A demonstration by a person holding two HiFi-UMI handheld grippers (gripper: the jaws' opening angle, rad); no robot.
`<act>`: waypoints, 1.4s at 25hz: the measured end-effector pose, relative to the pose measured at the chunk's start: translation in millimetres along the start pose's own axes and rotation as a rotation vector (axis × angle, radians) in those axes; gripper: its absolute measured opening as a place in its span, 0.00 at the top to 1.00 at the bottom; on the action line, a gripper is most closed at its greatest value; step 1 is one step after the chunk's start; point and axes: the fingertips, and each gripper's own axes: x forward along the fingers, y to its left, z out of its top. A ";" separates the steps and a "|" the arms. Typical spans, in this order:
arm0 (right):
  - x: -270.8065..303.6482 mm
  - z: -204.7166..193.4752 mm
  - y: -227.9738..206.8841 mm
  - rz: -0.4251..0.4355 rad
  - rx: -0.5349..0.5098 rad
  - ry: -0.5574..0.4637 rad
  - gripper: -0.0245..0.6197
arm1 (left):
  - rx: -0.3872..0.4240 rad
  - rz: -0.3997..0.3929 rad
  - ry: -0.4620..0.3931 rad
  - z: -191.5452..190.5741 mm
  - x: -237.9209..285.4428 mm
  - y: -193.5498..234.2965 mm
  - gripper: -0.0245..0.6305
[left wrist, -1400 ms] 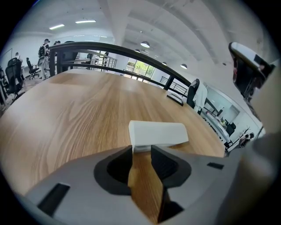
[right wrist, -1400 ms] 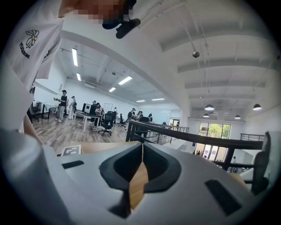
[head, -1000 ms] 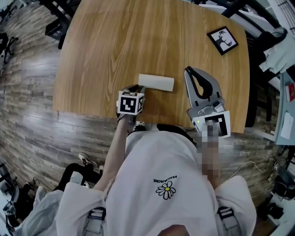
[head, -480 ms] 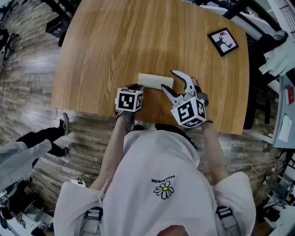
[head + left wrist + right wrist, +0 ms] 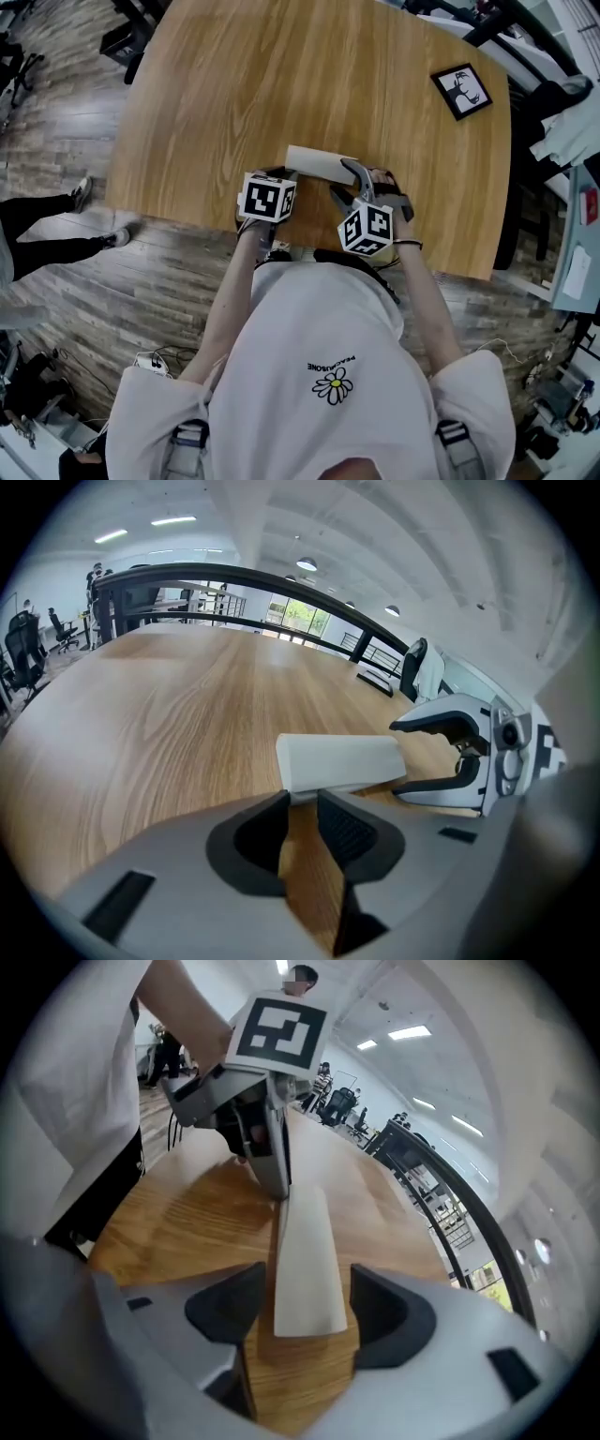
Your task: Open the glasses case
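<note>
Wooden counter point(image 5: 281, 84), near edge: the left gripper point(image 5: 302, 803) jaws pinch one end of the white oblong glasses case point(image 5: 317, 163), which lies shut. The right gripper point(image 5: 307, 1283) jaws have just been opening wide and straddle its other end untouched. By my reading, the opening itself remains undone

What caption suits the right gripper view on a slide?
Right hand-held gripper, its jaws just opened, straddling one end of the white glasses case.
</note>
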 end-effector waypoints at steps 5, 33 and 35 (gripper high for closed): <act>7.6 -8.7 1.5 -0.055 -0.097 0.061 0.55 | -0.021 -0.017 -0.002 0.0 0.7 -0.1 0.80; -0.1 -5.9 -16.9 0.323 0.159 0.154 0.68 | -0.023 -0.017 0.018 -3.0 -0.8 -0.2 0.80; -4.0 -3.2 -20.1 0.340 0.183 0.157 0.74 | -0.022 -0.017 0.017 -3.0 -0.8 -0.5 0.80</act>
